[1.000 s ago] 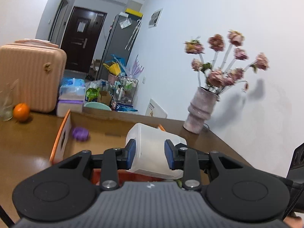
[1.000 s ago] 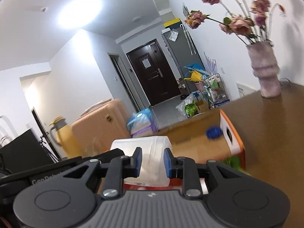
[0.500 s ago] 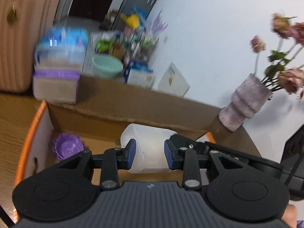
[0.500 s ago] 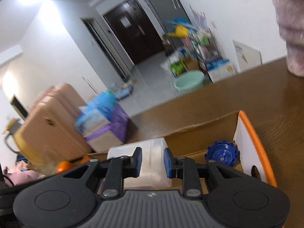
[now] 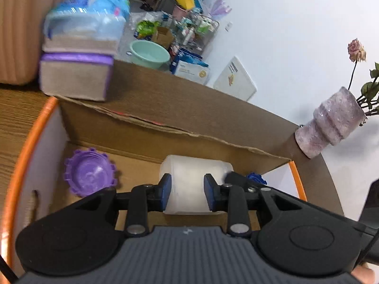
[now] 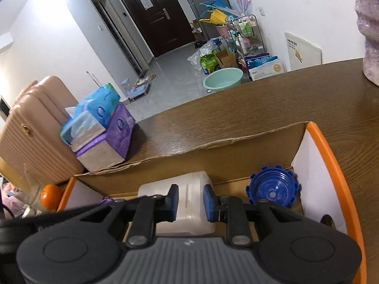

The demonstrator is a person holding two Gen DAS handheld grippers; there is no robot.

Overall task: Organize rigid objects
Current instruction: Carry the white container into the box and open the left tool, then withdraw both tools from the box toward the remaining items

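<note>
Here both the left gripper (image 5: 187, 195) and right gripper (image 6: 190, 204) clamp the translucent container (image 5: 189, 189) inside the cardboard box (image 5: 165, 118), between purple lid (image 5: 90, 175) left and blue lid (image 6: 272, 189) right.

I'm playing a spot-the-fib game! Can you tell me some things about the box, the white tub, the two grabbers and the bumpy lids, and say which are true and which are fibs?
1. Both grabbers hold the same white tub. True: the left gripper and the right gripper each pinch it.
2. The tub is inside the cardboard box. True.
3. The purple lid sits on the table outside the box. False: it lies inside the box, beside the tub.
4. The blue lid is stuck on top of the tub. False: it lies on the box floor next to the tub.
5. The orange is in the box. False: it sits outside it.
</note>
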